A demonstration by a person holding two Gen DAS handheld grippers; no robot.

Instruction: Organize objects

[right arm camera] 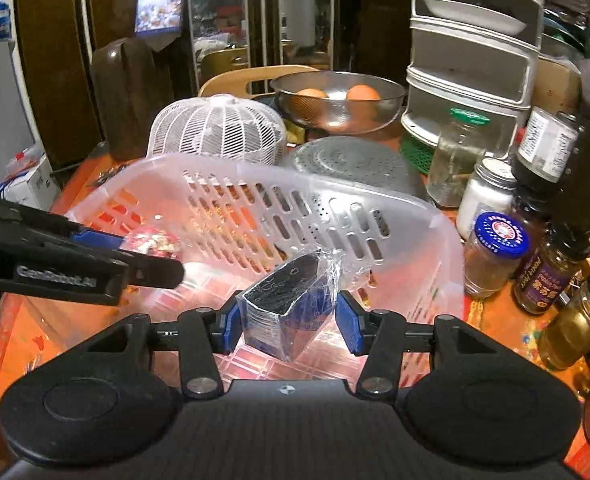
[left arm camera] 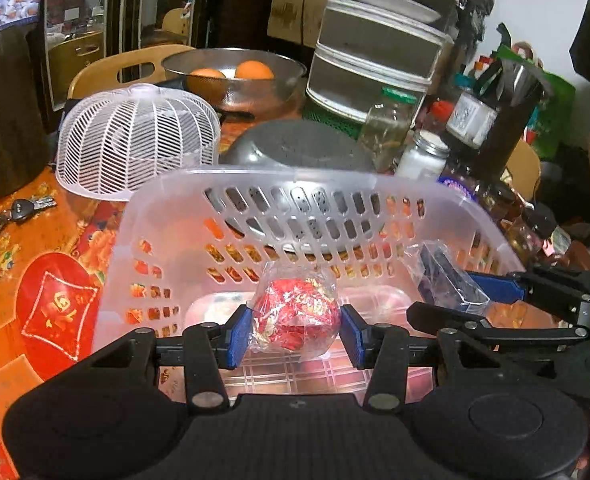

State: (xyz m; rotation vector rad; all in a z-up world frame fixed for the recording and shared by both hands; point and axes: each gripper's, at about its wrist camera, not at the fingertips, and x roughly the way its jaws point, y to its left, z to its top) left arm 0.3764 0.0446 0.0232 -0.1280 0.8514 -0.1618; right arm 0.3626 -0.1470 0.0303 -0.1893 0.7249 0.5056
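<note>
A clear plastic basket (left arm camera: 167,216) with slotted walls stands on the orange tablecloth; it also shows in the right wrist view (right arm camera: 415,216). My left gripper (left arm camera: 296,330) is shut on a red and gold wrapped ball (left arm camera: 295,316) in clear plastic, held inside the basket above its floor. My right gripper (right arm camera: 289,322) is shut on a dark blue packet (right arm camera: 291,304) in clear wrap, also inside the basket. The right gripper and its packet (left arm camera: 447,280) show at the right of the left wrist view. The left gripper's fingers (right arm camera: 95,240) show at the left of the right wrist view.
Behind the basket stand a white slatted food cover (left arm camera: 135,144), a grey colander (left arm camera: 299,152) and a metal bowl with two oranges (left arm camera: 231,76). Jars and bottles (right arm camera: 495,256) crowd the right side. Keys (left arm camera: 19,212) lie at the left. A tiered rack (right arm camera: 471,56) stands behind.
</note>
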